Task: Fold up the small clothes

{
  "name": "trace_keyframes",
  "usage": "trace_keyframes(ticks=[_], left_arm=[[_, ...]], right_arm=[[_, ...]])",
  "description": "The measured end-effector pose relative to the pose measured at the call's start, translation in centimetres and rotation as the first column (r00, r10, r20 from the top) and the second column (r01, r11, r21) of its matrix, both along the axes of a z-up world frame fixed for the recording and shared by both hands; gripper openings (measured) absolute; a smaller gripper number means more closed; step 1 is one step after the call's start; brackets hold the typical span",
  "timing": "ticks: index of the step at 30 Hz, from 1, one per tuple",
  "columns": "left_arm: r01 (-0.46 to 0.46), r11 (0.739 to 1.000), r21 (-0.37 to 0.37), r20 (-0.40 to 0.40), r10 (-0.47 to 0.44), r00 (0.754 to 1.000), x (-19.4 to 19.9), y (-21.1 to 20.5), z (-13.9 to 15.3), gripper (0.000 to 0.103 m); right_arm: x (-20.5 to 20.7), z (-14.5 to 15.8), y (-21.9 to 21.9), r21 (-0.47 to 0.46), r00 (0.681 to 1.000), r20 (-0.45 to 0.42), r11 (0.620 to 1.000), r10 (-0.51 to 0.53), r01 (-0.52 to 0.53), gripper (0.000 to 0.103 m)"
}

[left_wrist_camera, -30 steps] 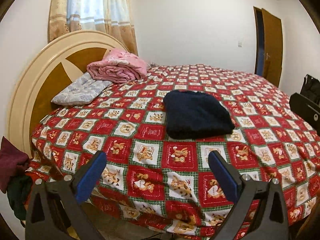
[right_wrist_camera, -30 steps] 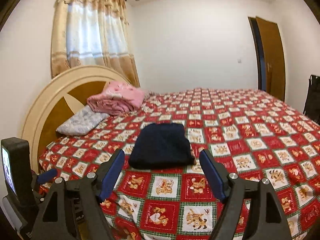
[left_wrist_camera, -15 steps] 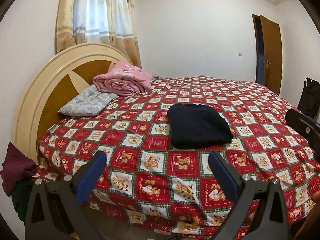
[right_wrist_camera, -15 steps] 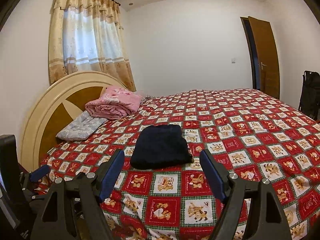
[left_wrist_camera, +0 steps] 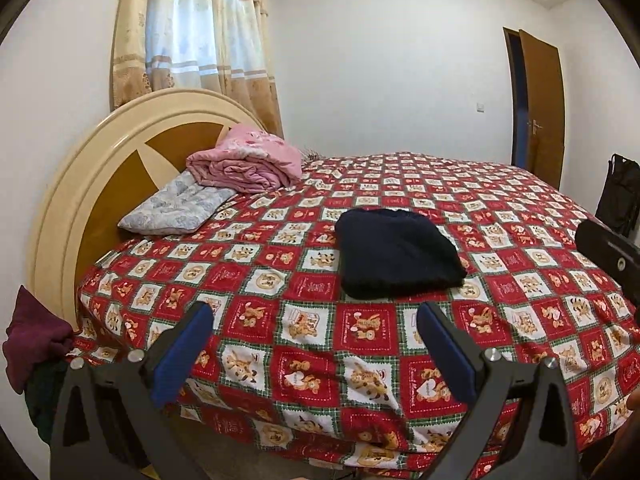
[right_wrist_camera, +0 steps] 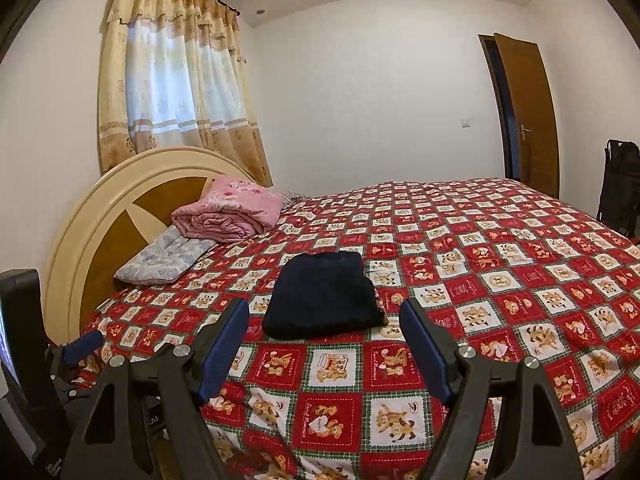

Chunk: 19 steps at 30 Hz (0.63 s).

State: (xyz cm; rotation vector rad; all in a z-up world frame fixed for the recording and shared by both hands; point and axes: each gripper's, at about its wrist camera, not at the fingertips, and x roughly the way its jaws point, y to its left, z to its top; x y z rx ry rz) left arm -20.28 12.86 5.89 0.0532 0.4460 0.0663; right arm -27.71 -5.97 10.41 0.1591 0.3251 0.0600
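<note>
The bedspread (left_wrist_camera: 304, 332) looks lower than before, folded navy garment (left_wrist_camera: 394, 258) unmoved.

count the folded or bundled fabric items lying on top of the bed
3: a dark navy garment folded near the bed's front edge, a pink blanket bundled by the headboard, and a grey floral pillow partly under it. More may be hidden behind the blanket.

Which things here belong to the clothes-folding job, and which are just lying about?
Job: dark navy garment, folded on the bedspread; left gripper and right gripper, both open.
Lying about: pink blanket, grey pillow, maroon cloth.
</note>
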Motion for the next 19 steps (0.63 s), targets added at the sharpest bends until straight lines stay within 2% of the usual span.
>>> trace_keyframes(ticks=[5, 8, 13, 19], left_arm=[[-0.025, 1.0, 0.01, 0.033, 0.025, 0.999, -0.3, 0.3, 0.6, 0.103], [-0.018, 1.0, -0.01, 0.046, 0.018, 0.999, -0.5, 0.7, 0.8, 0.103], [0.05, 0.996, -0.071, 0.034, -0.048, 0.998, -0.2, 1.2, 0.9, 0.103], [0.061, 0.997, -0.053, 0.015, -0.06, 0.998, 0.2, 0.8, 0.7, 0.103]], right_arm=[[-0.1, 0.1, 0.1, -0.006, 1.0, 0.006, 1.0, -0.01, 0.01, 0.079], [-0.1, 0.0, 0.2, -0.01, 1.0, 0.004, 1.0, -0.016, 0.016, 0.079], [0.1, -0.2, 0.1, -0.003, 1.0, -0.009, 1.0, -0.018, 0.018, 0.079], [0.3, -0.3, -0.4, 0.018, 0.999, -0.016, 0.999, -0.033, 0.033, 0.079]])
